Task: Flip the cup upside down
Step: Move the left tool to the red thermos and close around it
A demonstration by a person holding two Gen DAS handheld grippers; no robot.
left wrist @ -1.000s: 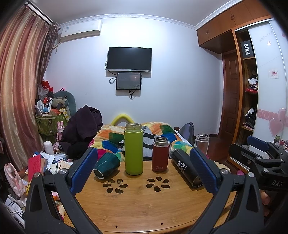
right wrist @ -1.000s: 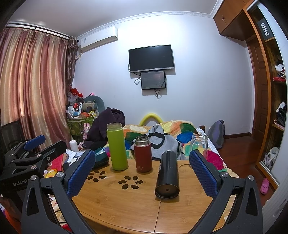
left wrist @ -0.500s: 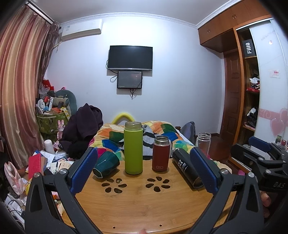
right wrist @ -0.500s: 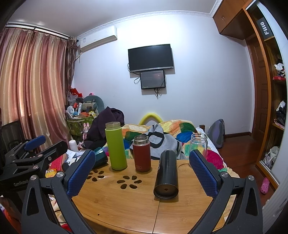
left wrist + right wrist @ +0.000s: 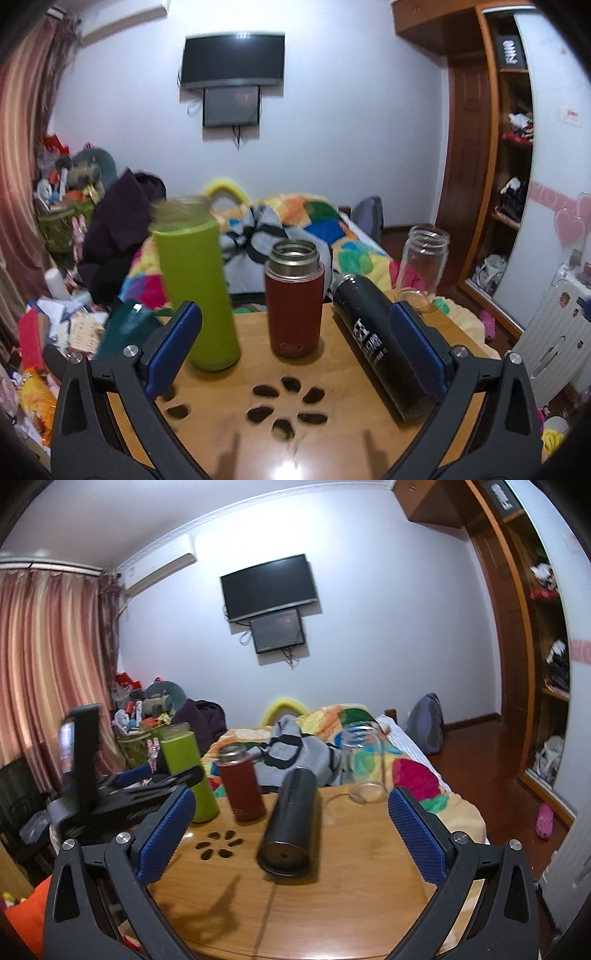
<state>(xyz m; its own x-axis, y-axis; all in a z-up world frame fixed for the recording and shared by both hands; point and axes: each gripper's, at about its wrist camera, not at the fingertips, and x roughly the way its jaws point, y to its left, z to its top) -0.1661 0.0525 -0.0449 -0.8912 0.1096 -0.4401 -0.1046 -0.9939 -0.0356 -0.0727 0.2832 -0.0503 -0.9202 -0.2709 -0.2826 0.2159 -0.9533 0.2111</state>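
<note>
On the round wooden table (image 5: 332, 435) stand a tall green bottle (image 5: 195, 291), a red flask (image 5: 295, 299) and a clear glass jar (image 5: 424, 258). A black flask (image 5: 380, 343) lies on its side. A dark teal cup (image 5: 125, 325) lies tipped at the table's left edge. My left gripper (image 5: 295, 350) is open and empty, low over the table, facing the red flask. My right gripper (image 5: 291, 830) is open and empty, facing the base of the black flask (image 5: 290, 823). The left gripper's body (image 5: 122, 797) shows at the left in the right wrist view.
A bed with a colourful quilt (image 5: 295, 218) lies behind the table. Clutter and papers (image 5: 55, 325) fill the floor at left. A wooden wardrobe (image 5: 491, 147) stands at right. The table has flower-shaped cut-outs (image 5: 284, 406).
Both grippers have moved forward and down over the table; the bottles look much larger. The left gripper has shifted right, from facing the green bottle toward the red flask. Nothing on the table moved.
</note>
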